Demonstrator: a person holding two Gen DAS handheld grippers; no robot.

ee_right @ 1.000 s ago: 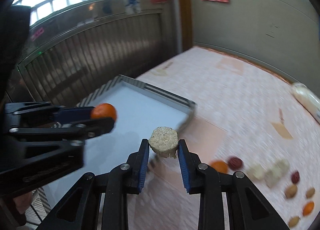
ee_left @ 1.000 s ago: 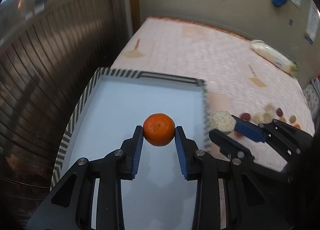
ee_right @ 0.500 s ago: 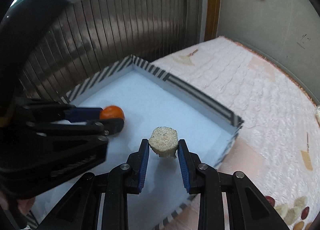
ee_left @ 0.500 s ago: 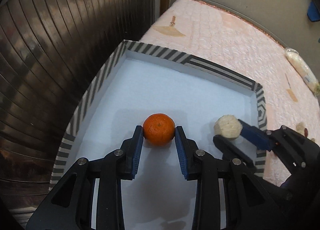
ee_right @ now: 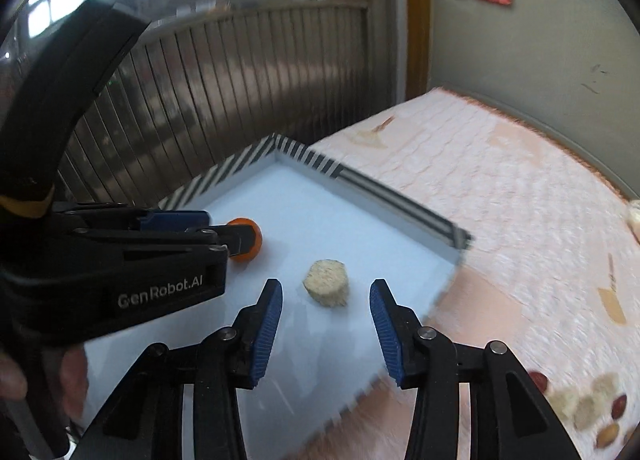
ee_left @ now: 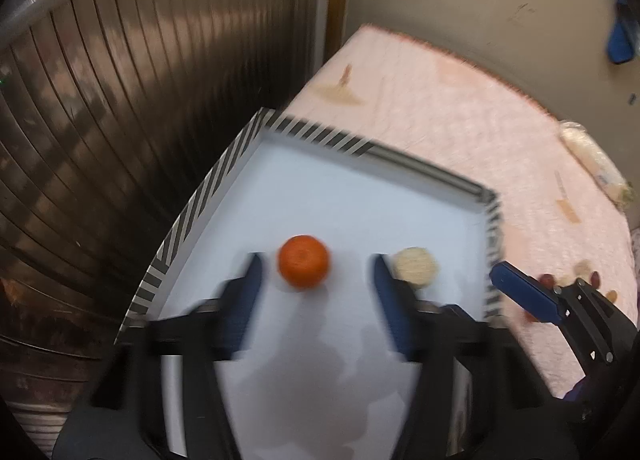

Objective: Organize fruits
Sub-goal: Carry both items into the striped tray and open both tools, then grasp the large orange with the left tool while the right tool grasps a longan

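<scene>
An orange tangerine (ee_left: 304,266) lies on the white floor of a tray with a striped rim (ee_left: 208,196). My left gripper (ee_left: 316,276) is open, its blue pads either side of the tangerine and apart from it. A beige round cake-like piece (ee_right: 326,282) lies on the tray floor too; it also shows in the left wrist view (ee_left: 414,266). My right gripper (ee_right: 326,300) is open just behind that piece. The tangerine shows partly hidden behind the left gripper in the right wrist view (ee_right: 250,242).
The tray sits at the corner of a pink quilted surface (ee_right: 500,188). A heap of small fruits and nuts (ee_right: 588,408) lies on the pink surface to the right. A dark slatted shutter (ee_left: 100,120) stands left of the tray. A wrapped packet (ee_left: 592,160) lies far right.
Both grippers have opened. The tangerine and the beige piece have left the pads and now lie on the tray floor. Both grippers have drawn back a little.
</scene>
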